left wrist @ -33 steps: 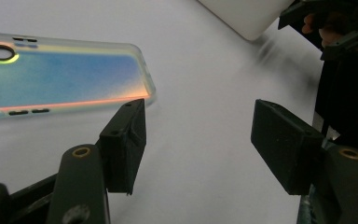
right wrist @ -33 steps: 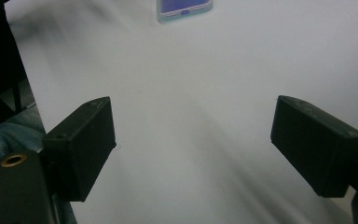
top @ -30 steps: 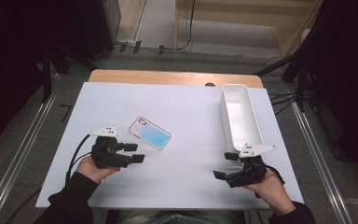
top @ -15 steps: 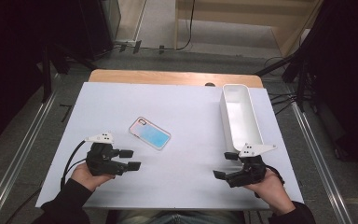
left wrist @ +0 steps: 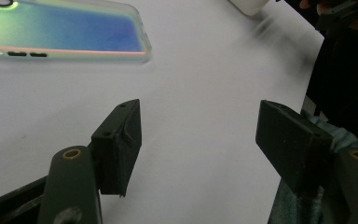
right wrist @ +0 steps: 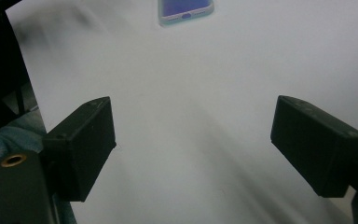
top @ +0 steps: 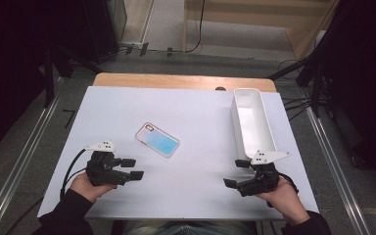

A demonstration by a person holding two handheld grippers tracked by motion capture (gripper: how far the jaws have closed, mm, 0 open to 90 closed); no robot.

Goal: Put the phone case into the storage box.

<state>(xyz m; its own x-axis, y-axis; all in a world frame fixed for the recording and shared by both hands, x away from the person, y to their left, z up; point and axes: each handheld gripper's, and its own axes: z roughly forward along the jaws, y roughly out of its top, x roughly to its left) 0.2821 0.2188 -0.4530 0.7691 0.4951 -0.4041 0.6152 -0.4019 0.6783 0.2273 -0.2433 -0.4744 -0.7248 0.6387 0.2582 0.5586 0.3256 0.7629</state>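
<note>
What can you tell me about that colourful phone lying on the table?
The phone lies flat on the white table, turned diagonally, back up. Its back shimmers from pale pink to blue-green, with a small camera patch at its far-left corner. The left gripper view shows a clear, glossy case with rounded corners and dark slots along one edge. Nothing touches it but the table: it lies apart from the left gripper and the white bin.

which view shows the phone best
The high view: the whole phone lies flat on the white table, apart from both grippers. The left gripper view shows one end and its side edge; the right gripper view catches just its bottom end.
</note>
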